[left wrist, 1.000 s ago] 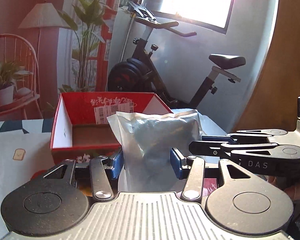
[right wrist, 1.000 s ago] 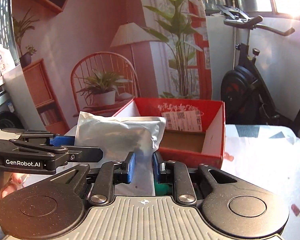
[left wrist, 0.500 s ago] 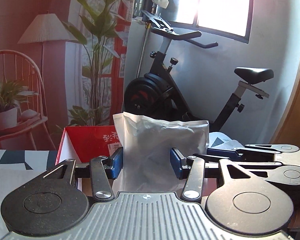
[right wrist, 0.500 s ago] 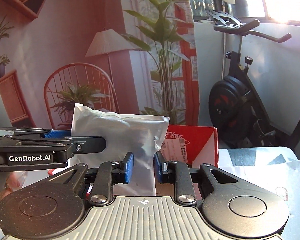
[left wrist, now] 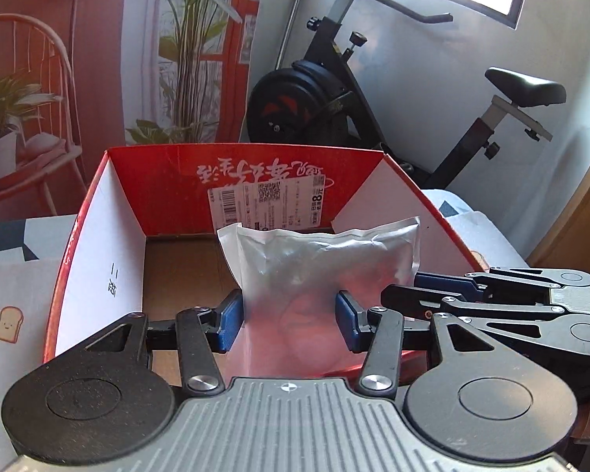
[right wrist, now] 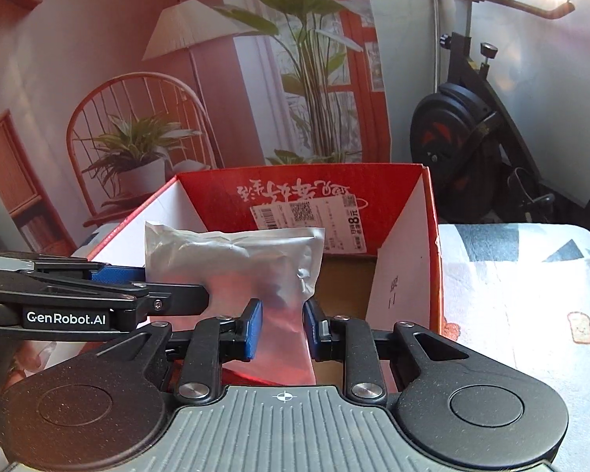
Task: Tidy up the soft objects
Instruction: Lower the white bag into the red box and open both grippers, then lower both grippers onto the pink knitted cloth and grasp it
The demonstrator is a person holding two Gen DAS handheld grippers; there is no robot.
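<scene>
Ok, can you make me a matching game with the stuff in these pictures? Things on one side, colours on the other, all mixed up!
Things:
1. cardboard box
2. soft pouch
3. exercise bike
4. tool pads

Colours:
A. blue
B. silvery white
C. red
D. black

Pairs: 1-C, 2-B, 3-D, 4-A

You have brought the silver pouch (left wrist: 320, 271) forward and down — a second ago it was in front of the red box (left wrist: 98, 212), now it hangs over the open inside of it. Your left gripper (left wrist: 287, 320) and right gripper (right wrist: 281, 326) came along with it, and the box looks bigger in both views. The right jaws are a little wider now — the pouch is between them.
</scene>
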